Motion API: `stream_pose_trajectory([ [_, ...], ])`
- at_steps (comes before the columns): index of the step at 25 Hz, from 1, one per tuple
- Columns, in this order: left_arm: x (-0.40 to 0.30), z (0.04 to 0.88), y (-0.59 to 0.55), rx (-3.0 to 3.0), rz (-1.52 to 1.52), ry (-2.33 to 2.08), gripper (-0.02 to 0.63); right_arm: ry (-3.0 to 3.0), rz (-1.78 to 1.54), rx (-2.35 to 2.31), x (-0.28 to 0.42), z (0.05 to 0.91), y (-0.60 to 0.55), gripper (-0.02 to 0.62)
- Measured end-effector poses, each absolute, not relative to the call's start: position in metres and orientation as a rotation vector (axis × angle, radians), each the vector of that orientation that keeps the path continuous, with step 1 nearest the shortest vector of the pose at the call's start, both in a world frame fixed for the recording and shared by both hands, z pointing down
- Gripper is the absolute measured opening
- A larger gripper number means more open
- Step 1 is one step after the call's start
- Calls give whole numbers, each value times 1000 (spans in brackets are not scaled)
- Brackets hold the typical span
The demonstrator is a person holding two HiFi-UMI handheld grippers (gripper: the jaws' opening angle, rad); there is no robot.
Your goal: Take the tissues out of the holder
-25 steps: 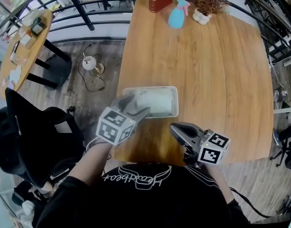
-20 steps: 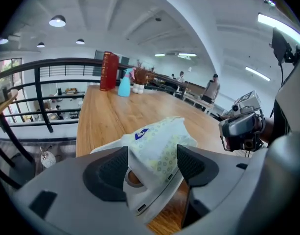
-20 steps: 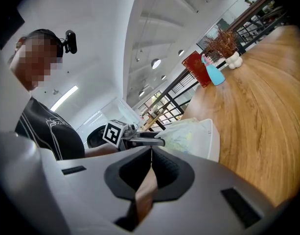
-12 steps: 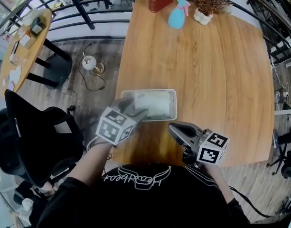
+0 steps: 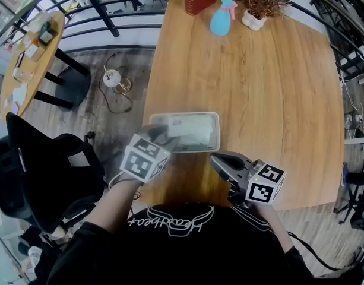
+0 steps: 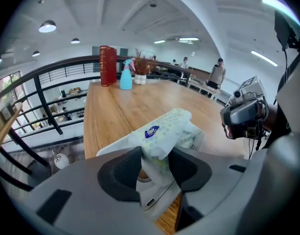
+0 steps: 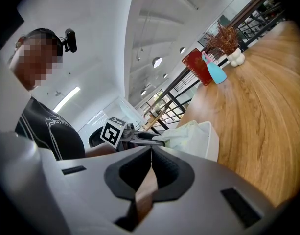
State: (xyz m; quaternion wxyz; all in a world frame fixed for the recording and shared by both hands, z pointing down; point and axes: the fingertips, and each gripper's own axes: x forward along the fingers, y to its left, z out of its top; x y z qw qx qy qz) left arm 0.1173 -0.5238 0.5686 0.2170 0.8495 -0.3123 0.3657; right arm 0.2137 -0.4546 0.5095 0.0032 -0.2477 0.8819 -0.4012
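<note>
Left gripper view: my left gripper (image 6: 156,166) was closing, pinching the near end of the tissue pack (image 6: 165,130) in the holder (image 5: 217,132). Right gripper (image 7: 150,170) was pressed together, empty, near the holder.

the person wears a black short-sleeved top (image 5: 170,242) with white outlined script across the chest and thin white lines on the shoulder; a small black camera (image 7: 69,39) sits on the head. the left hand-held gripper (image 5: 168,137), its jaws closing on the tissues (image 6: 165,126) between them, and the right hand-held gripper (image 5: 215,159) are grey with dark pads, each with a white cube of black square markers
</note>
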Motion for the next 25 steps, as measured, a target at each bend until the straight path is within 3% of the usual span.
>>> stream_pose_trajectory([
  [8,118,565,-521,2379,1020,-894,130,2775,-1260,-767,216,512,-456,17],
  [25,105,536,-514,2410,819,-974,104,2806,-1261,-759,203,513,-443,17],
])
